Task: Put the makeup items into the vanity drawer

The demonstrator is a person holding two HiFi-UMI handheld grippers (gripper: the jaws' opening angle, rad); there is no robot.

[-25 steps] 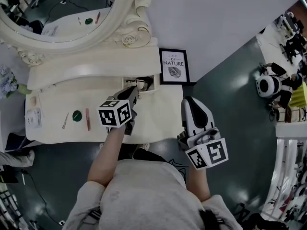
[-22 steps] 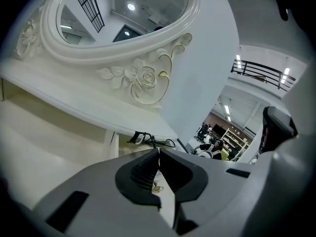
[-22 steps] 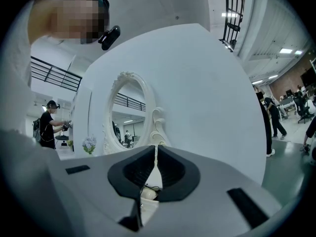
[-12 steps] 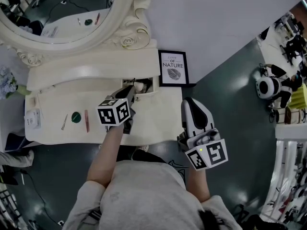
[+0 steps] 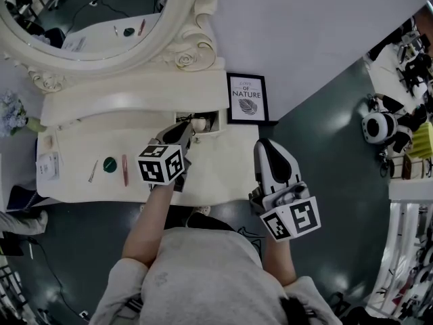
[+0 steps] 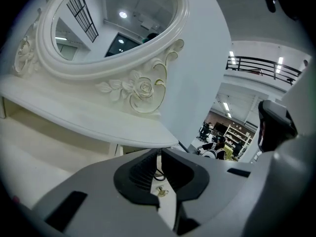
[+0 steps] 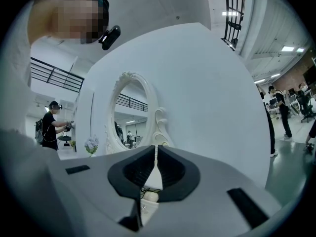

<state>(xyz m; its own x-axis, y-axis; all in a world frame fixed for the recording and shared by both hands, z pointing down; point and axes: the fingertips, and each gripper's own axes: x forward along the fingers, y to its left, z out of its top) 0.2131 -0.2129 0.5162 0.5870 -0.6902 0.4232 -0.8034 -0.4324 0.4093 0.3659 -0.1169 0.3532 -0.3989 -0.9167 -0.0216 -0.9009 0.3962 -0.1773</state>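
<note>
The cream vanity's small drawer (image 5: 211, 130) stands open under the shelf, with a pale round item (image 5: 199, 123) and something dark inside. My left gripper (image 5: 185, 130) hovers just in front of the drawer, jaws shut with nothing between them; in the left gripper view (image 6: 159, 154) the drawer's brass knob (image 6: 160, 191) shows below the tips. My right gripper (image 5: 265, 145) hangs off the table's right end, shut and empty (image 7: 156, 149). On the left of the tabletop lie a green round compact (image 5: 109, 164), a pink stick (image 5: 124, 169) and a thin metal tool (image 5: 92, 171).
A framed "Love of Nature" print (image 5: 247, 98) leans on the wall right of the drawer. An oval mirror with a carved frame (image 5: 186, 42) rises behind the shelf. A white box (image 5: 47, 166) sits at the table's left end, with pale flowers (image 5: 10, 107) beyond.
My left gripper has drawn back a little from the drawer. The pale round item now shows in the drawer where dark shapes showed before. The right gripper has stayed put.
</note>
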